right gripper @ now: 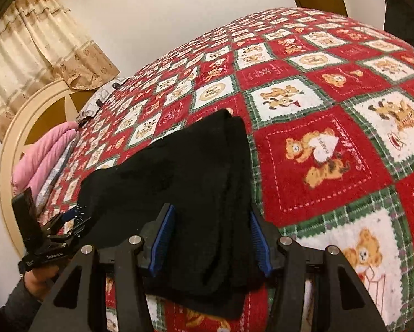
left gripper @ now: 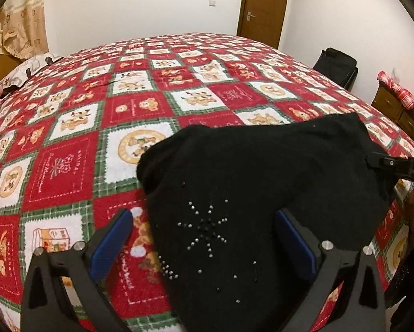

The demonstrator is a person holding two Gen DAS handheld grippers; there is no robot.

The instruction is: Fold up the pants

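Black pants [left gripper: 251, 193] with a rhinestone star pattern lie folded into a compact pile on the red patchwork bedspread [left gripper: 101, 116]. My left gripper [left gripper: 204, 238] is open, its blue pads straddling the pile's near-left part. The pants also show in the right wrist view [right gripper: 184, 182] as stacked folded layers. My right gripper [right gripper: 209, 238] is open, with the folded edge of the pants between its blue pads. The right gripper's tip shows in the left wrist view [left gripper: 387, 166] at the pile's right edge. The left gripper shows in the right wrist view [right gripper: 68, 221] at the pile's left end.
The bedspread [right gripper: 331, 144] covers a large bed. A pink quilt [right gripper: 43, 157] and round headboard [right gripper: 16, 127] are at the left. A brown door [left gripper: 262, 5], a black bag [left gripper: 337, 63] and a wooden cabinet [left gripper: 392, 105] stand beyond the bed.
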